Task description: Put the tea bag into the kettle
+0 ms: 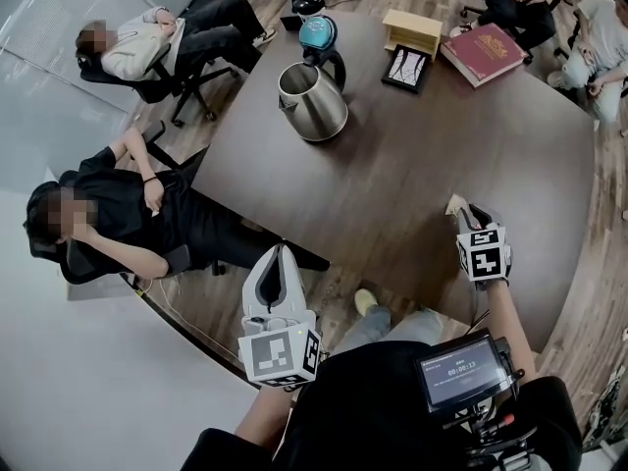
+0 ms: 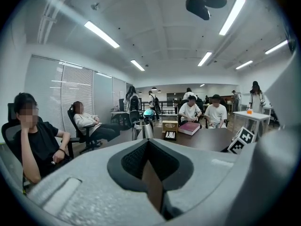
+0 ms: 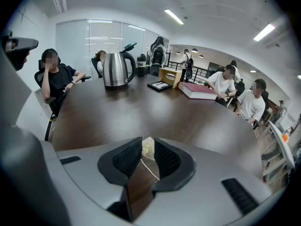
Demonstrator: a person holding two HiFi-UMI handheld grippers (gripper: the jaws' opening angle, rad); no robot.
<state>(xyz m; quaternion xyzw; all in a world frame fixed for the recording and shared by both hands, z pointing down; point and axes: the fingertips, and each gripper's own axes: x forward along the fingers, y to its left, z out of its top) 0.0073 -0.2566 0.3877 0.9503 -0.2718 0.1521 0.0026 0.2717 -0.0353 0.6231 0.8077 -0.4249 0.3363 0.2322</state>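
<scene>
The steel kettle stands upright at the far side of the dark round table, its lid tipped open behind it. In the right gripper view the kettle is far ahead to the left. My right gripper hovers over the table's near edge, shut on a pale tea bag. The tea bag shows pinched between the pads, with its thin string trailing back. My left gripper is off the table's near left edge, jaws shut with nothing in them. From there the kettle is seen far off.
Beyond the kettle are a wooden box, a black framed card and a red book. Two people sit in chairs left of the table, more at the far right. The table's edge curves just ahead of the left gripper.
</scene>
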